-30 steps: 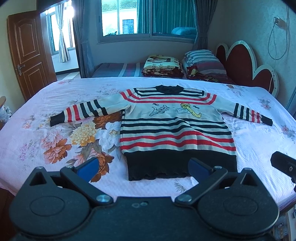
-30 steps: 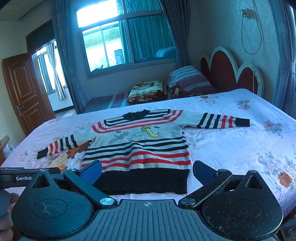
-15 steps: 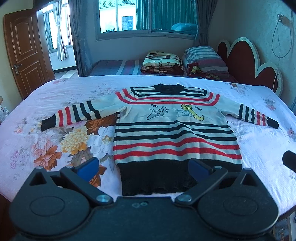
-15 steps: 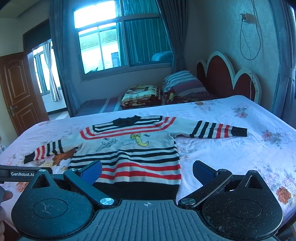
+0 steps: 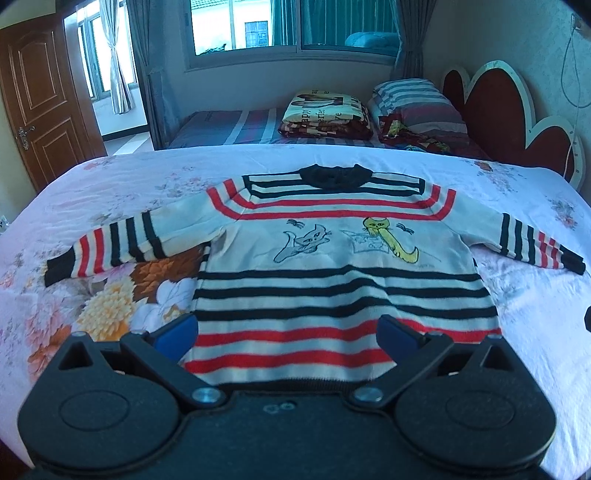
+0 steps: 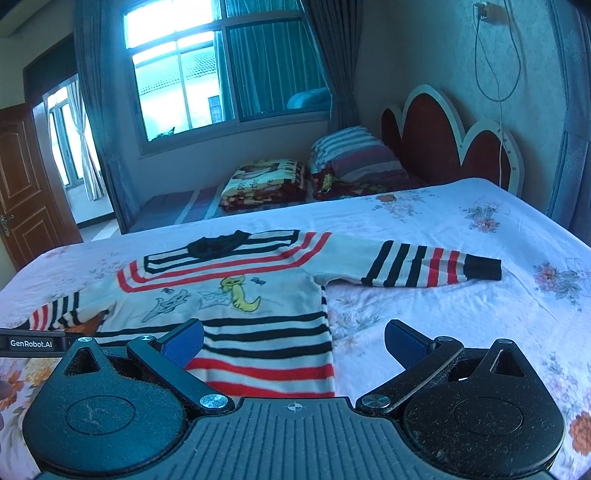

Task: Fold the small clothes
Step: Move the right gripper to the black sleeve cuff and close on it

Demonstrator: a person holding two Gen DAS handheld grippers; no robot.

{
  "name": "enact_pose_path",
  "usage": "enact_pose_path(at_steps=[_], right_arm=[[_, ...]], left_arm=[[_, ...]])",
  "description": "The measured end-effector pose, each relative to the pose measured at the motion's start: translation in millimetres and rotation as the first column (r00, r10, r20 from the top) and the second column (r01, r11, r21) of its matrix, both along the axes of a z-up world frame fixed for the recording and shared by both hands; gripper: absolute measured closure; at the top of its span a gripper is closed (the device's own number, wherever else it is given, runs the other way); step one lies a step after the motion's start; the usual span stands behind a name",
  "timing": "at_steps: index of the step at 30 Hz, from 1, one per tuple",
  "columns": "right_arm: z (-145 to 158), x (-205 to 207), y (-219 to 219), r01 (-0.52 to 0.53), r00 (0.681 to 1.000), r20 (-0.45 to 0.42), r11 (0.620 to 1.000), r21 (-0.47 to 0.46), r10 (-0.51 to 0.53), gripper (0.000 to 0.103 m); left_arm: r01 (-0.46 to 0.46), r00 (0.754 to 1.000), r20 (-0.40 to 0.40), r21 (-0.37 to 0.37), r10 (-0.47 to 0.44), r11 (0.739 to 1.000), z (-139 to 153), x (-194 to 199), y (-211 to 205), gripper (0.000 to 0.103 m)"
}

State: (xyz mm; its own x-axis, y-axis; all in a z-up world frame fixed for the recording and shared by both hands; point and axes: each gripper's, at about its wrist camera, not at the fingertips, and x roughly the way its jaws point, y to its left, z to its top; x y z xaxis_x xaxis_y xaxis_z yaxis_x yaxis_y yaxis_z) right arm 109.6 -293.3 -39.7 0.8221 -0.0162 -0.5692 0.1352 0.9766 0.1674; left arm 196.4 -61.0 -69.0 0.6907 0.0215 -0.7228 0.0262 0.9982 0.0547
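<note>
In the left wrist view, the left gripper (image 5: pixel 286 334) hangs over the near end of the sweater (image 5: pixel 343 266) with its 2 blue fingers (image 5: pixel 175 332) spread wide, nothing between them but the striped knit below. The sweater lies flat and face up on the floral bedspread (image 5: pixel 110 192), black collar (image 5: pixel 334 177) toward the far side, both sleeves stretched outward; the left sleeve (image 5: pixel 107 247) ends in a black cuff over the big flower print, and the right sleeve (image 5: pixel 535 247) runs to the right edge of the bed. 2 cat drawings, 1 grey (image 5: pixel 304 243) and 1 yellow (image 5: pixel 388 240), sit on the chest. The hem is hidden behind the gripper body. Beyond the bedspread are a folded blanket (image 5: pixel 325 114), a striped pillow (image 5: pixel 417 107), a red headboard (image 5: pixel 509 122), a window (image 5: pixel 291 26) and a brown door (image 5: pixel 37 99). In the right wrist view, the right gripper (image 6: pixel 293 345) is also wide open and holds nothing; its left finger (image 6: pixel 183 341) is over the sweater's (image 6: pixel 236 295) lower stripes and its right finger (image 6: pixel 404 341) over bare bedspread (image 6: pixel 480 295), so the sweater's right side edge lies between them. The right sleeve (image 6: pixel 424 264) extends across the bedspread ahead. A black bar marked GenRobot.AI (image 6: pixel 33 343) shows at the left edge.
</note>
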Motion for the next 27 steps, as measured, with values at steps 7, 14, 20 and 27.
enact_pose_path(at_steps=[7,14,20,27], right_arm=[[-24.4,60.2,-44.7,0.017,0.999,-0.042,1.0,-0.007,-0.017,0.0],[-63.0,111.5,-105.8,0.076,0.993,-0.094,0.997,0.007,-0.075,0.0],[-100.2,145.7,-162.5,0.17,0.975,-0.147,0.985,0.01,-0.166,0.001],[-141.7,174.4,-229.0,0.311,0.932,-0.219,0.948,0.068,-0.29,0.015]], left_arm=[[-0.028,0.999,-0.023,-0.026,0.027,0.999,-15.1,57.2,-23.8,0.0],[-0.038,0.998,-0.057,-0.011,0.037,0.999,-44.7,114.2,-51.7,0.002],[-0.023,0.995,-0.101,0.011,0.024,1.0,-72.2,153.6,-71.9,0.014],[-0.027,0.988,-0.151,0.028,0.031,0.999,-95.0,181.2,-80.1,0.014]])
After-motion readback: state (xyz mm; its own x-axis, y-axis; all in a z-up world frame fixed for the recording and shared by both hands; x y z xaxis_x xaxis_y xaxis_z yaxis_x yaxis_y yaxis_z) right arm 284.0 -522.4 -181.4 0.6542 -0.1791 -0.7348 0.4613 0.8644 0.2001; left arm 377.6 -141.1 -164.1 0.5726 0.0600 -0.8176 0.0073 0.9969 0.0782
